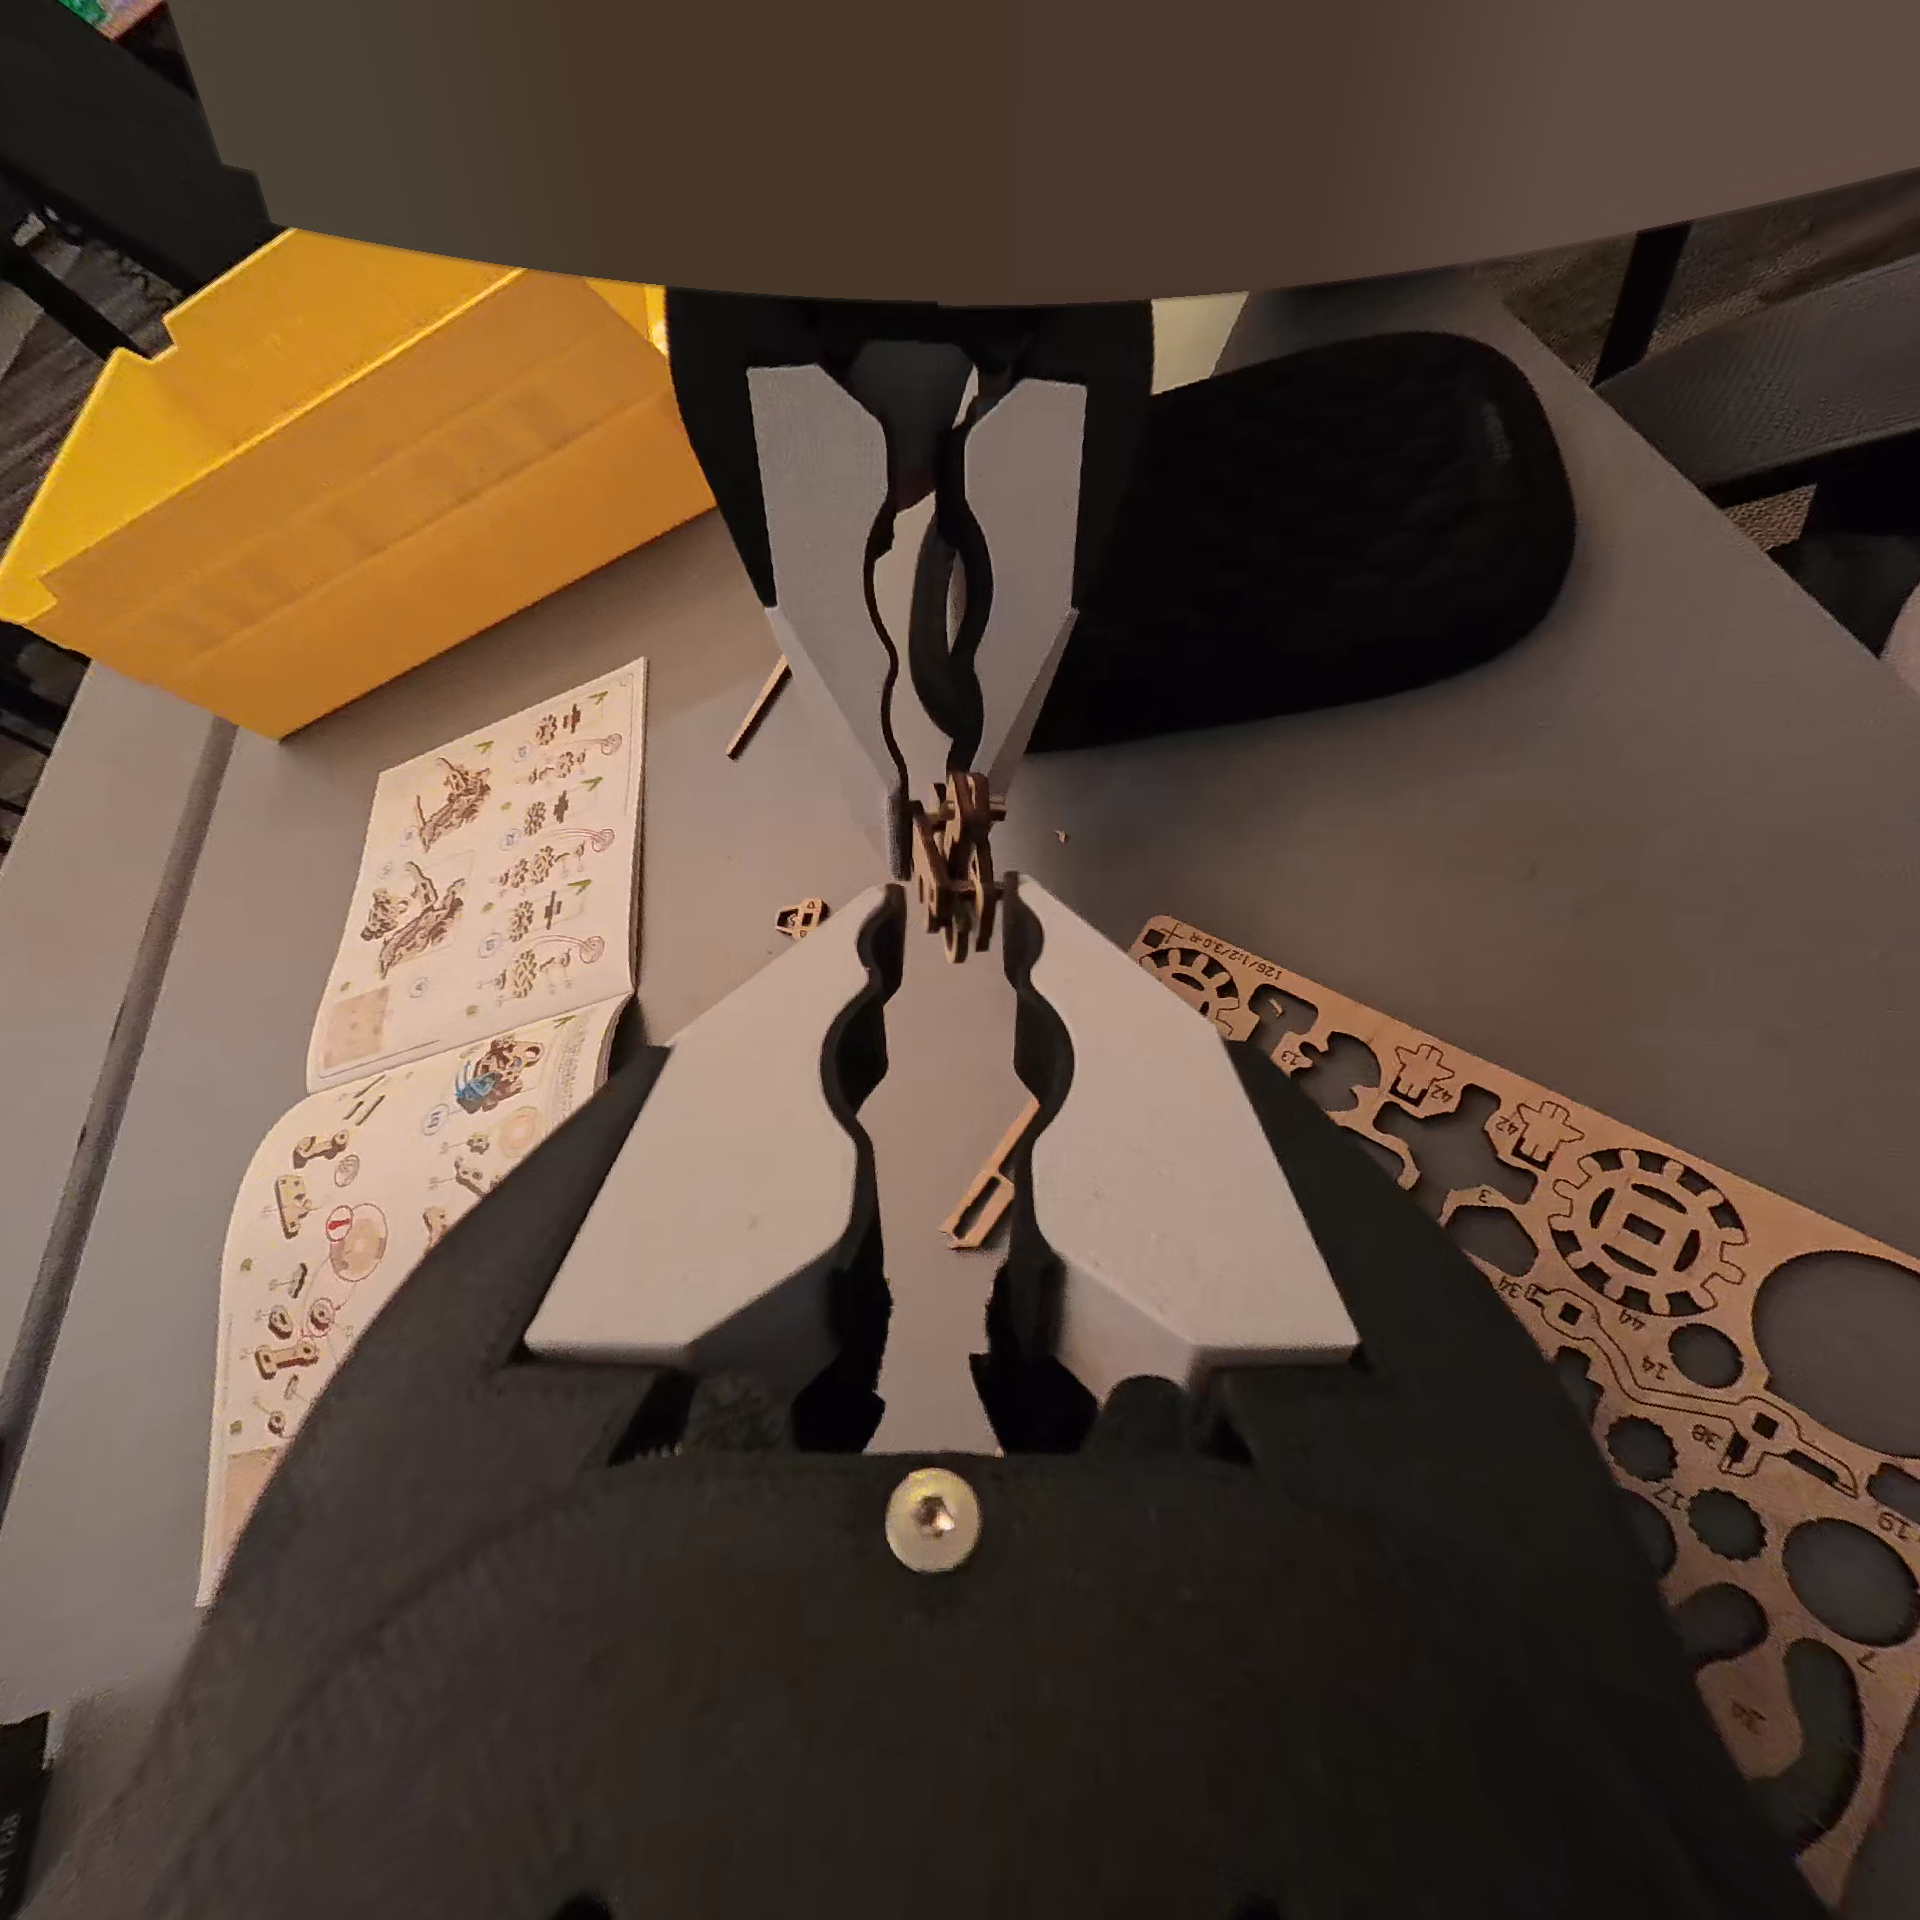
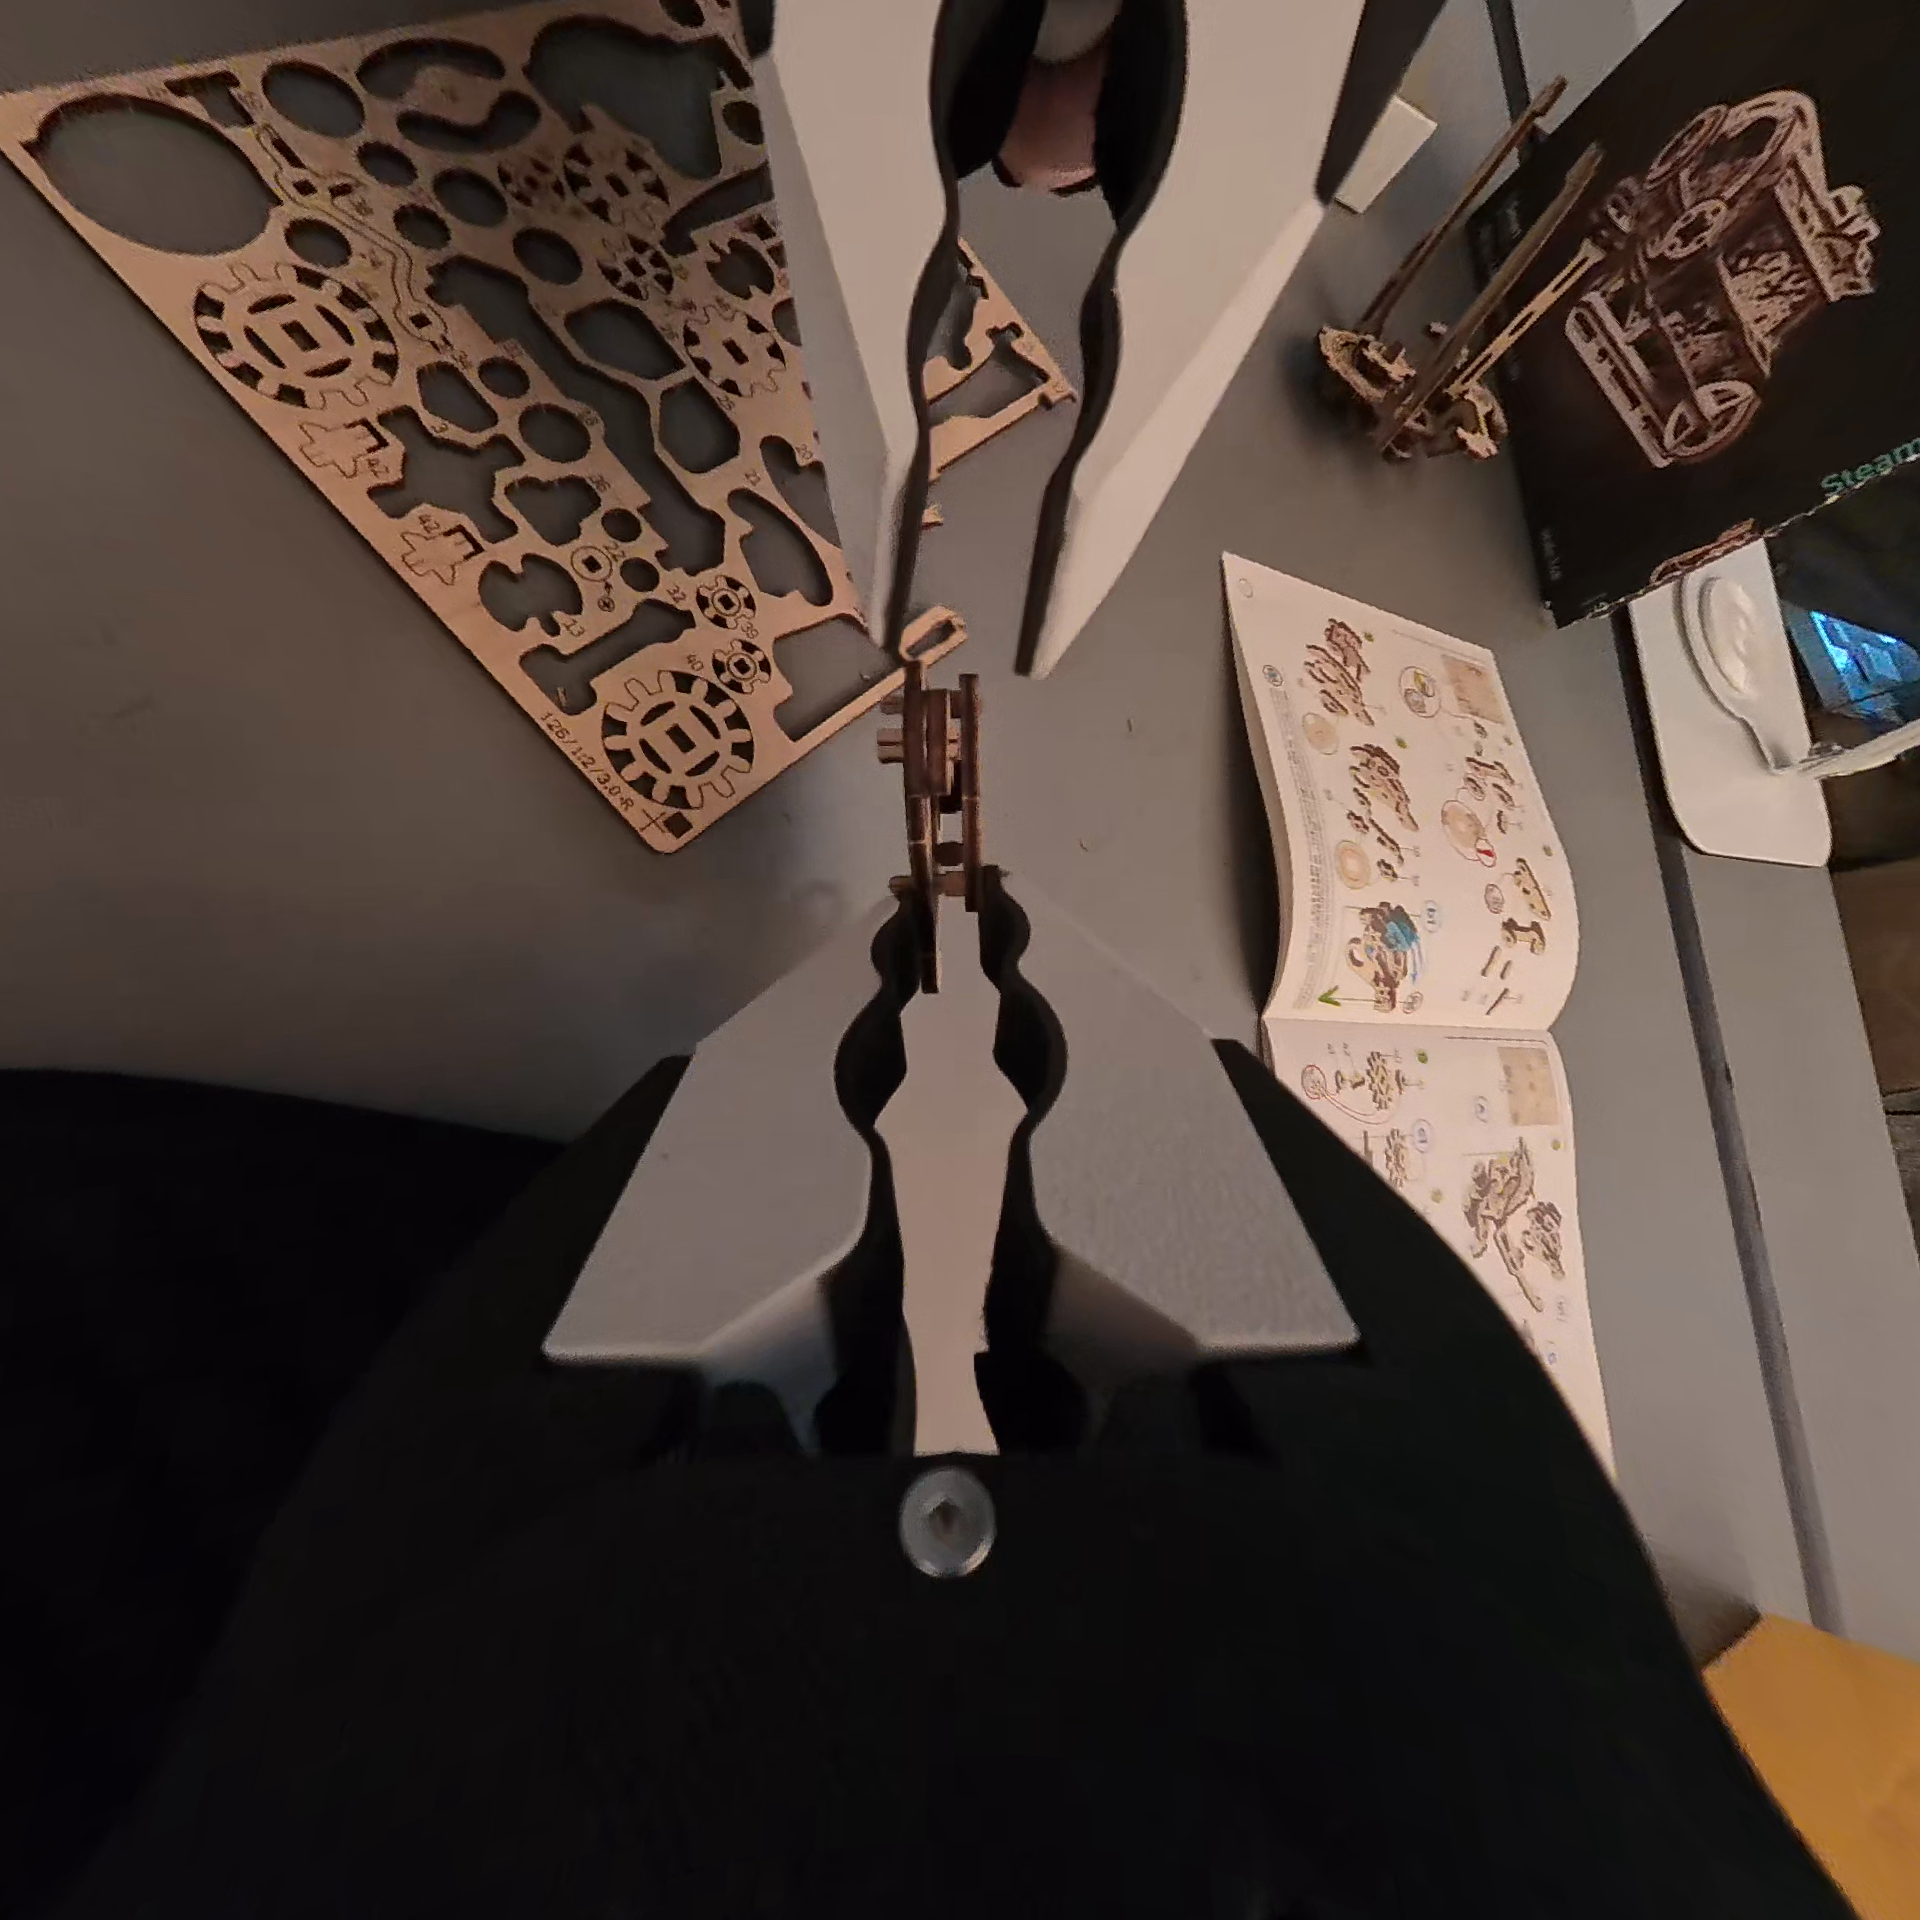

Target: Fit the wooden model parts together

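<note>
My left gripper [image 1: 951,902] and right gripper [image 2: 943,891] meet tip to tip above the table [image 1: 1455,831], both pinching the small wooden assembly [image 1: 954,868] between nearly closed jaws. A cut-out wooden sheet [image 1: 1558,1226] lies right of my left gripper, an instruction booklet [image 1: 488,883] left.

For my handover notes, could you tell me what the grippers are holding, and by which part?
Both hold one small wooden assembly above the table: the right gripper by its near end; the left gripper, facing it, appears closed on the opposite end.
</note>
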`<state>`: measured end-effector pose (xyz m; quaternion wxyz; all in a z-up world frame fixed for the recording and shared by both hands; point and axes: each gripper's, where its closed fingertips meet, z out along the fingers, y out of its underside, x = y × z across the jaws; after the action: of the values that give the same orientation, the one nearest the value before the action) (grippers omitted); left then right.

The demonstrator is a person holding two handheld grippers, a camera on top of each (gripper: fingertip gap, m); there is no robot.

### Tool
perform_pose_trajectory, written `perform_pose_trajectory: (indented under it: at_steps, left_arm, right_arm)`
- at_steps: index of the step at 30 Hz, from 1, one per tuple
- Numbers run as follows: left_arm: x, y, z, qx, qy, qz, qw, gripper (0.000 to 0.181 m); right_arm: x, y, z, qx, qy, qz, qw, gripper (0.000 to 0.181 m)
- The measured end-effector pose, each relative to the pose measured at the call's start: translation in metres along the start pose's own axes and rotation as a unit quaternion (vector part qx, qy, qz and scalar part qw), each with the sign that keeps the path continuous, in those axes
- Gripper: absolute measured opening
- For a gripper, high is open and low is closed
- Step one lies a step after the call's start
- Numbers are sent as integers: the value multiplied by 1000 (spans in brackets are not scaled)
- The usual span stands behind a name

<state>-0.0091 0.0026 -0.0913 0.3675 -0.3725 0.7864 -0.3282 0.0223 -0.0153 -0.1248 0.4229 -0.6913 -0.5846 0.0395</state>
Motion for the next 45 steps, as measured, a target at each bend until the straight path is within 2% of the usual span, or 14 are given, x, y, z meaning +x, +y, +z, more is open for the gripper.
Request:
perform_pose_trajectory:
  at_steps: [8,17,19,21,23,25,28,30,33,36,40,42,45]
  left_arm:
    - [6,4,5,-3,0,53,999,10]
    - [9,5,4,-10,38,-3,999,9]
    - [3,6,6,-3,37,-46,998,10]
    - [2,8,9,5,65,-131,989,10]
    - [-5,18,11,-1,74,-210,975,10]
    - [-8,28,14,-9,83,-284,955,10]
    - [-14,34,16,-2,91,-382,920,10]
    - [-18,43,18,-9,78,-407,910,10]
    - [-17,45,19,-8,98,-454,886,10]
    - [-24,60,20,-25,71,-486,871,9]
    - [-30,64,17,-37,49,-474,878,21]
    - [-35,64,12,-46,29,-429,902,22]
    - [-33,67,6,-80,14,-299,951,22]
  right_arm:
    - [-6,-4,-1,17,-22,6,1000,9]
    - [-10,-6,3,35,-61,41,997,9]
    - [-7,-4,4,40,-68,68,995,10]
    - [-8,0,4,47,-103,122,986,10]
    - [2,7,5,44,-100,155,982,14]
    - [10,14,7,41,-87,151,984,27]
    - [17,13,6,52,-73,119,989,26]
    - [21,13,10,52,-58,106,991,26]
    - [26,10,13,54,-48,100,992,26]
    - [29,6,17,61,-30,73,995,27]
    - [31,8,30,45,-9,56,997,23]
    - [31,8,36,41,-7,60,997,21]
    - [32,5,39,44,-14,85,995,20]
